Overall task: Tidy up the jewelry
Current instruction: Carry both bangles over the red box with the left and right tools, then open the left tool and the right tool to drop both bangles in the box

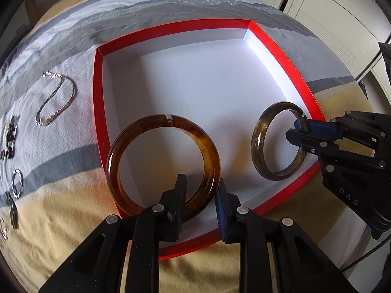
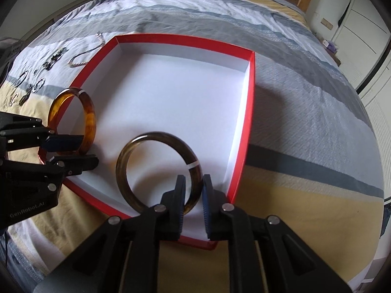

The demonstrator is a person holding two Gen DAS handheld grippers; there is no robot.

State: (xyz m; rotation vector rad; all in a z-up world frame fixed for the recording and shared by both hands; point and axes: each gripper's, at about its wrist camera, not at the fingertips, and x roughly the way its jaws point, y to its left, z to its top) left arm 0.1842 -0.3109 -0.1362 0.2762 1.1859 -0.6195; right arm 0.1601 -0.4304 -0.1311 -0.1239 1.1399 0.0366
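A red box with a white inside lies open on the bed; it also shows in the right wrist view. My left gripper holds an amber bangle upright over the box's near left edge; the bangle also shows in the right wrist view, with the left gripper. My right gripper is shut on a dark olive bangle over the box's near right part; it also shows in the left wrist view, with the right gripper.
Loose jewelry lies on the bedspread left of the box: a silver chain, dark beaded pieces and small rings. The same pieces show in the right wrist view. White wardrobes stand beyond the bed.
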